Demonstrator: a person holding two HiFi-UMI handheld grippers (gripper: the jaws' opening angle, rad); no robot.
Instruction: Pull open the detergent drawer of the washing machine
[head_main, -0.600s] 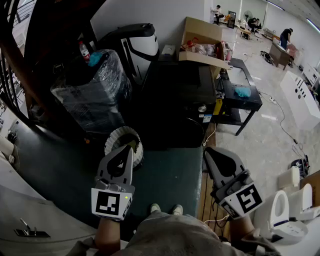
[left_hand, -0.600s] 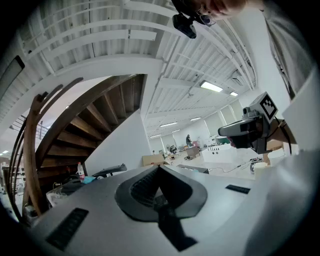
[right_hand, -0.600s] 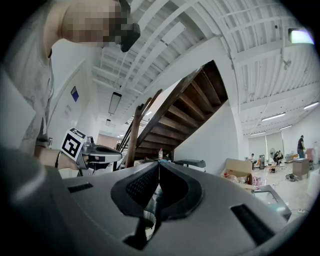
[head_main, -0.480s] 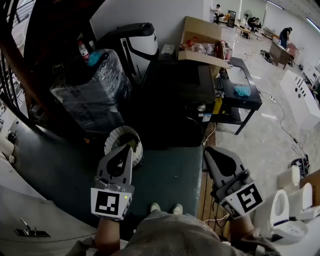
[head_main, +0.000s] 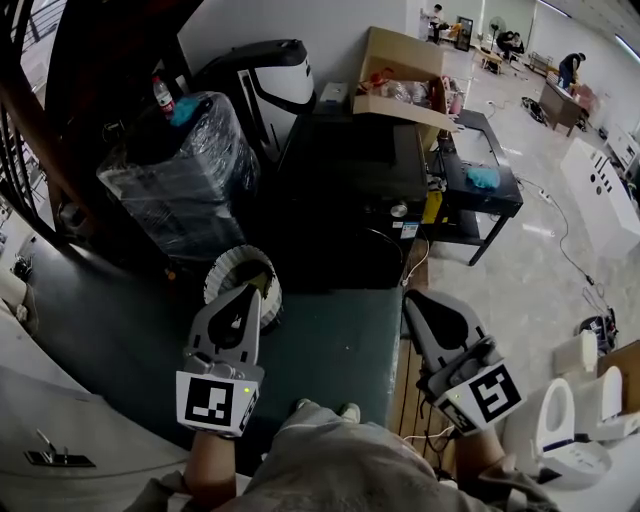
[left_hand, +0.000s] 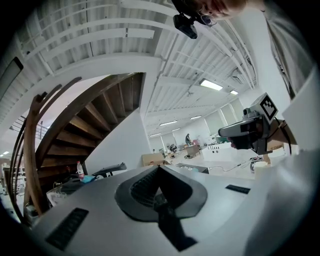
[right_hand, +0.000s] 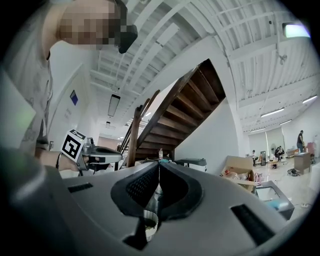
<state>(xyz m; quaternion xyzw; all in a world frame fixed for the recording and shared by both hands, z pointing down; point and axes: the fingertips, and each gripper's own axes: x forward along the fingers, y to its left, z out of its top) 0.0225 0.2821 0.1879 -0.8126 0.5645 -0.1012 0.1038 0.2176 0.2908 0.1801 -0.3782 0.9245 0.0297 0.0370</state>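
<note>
My left gripper (head_main: 254, 291) is held low at the left, its jaws shut with nothing between them. My right gripper (head_main: 411, 299) is at the right, also shut and empty. Both point level toward a dark box-shaped appliance (head_main: 355, 190) a good way ahead, with a small round knob (head_main: 400, 210) at its front right. No drawer can be made out on its dark front. In the left gripper view the left gripper (left_hand: 159, 168) has its jaws meeting in a point, and the right gripper (left_hand: 246, 131) shows beside it. In the right gripper view the right gripper (right_hand: 159, 165) is shut too.
A plastic-wrapped bulky object (head_main: 180, 170) stands at the left under a wooden staircase (right_hand: 175, 115). A round white ribbed basket (head_main: 243, 280) sits on the dark green mat (head_main: 330, 345) just before the left gripper. An open cardboard box (head_main: 405, 75) and a black table (head_main: 485, 185) are behind.
The head view has tilted slightly, so the scene has slid a little up and left. Both grippers keep their places and stay shut.
</note>
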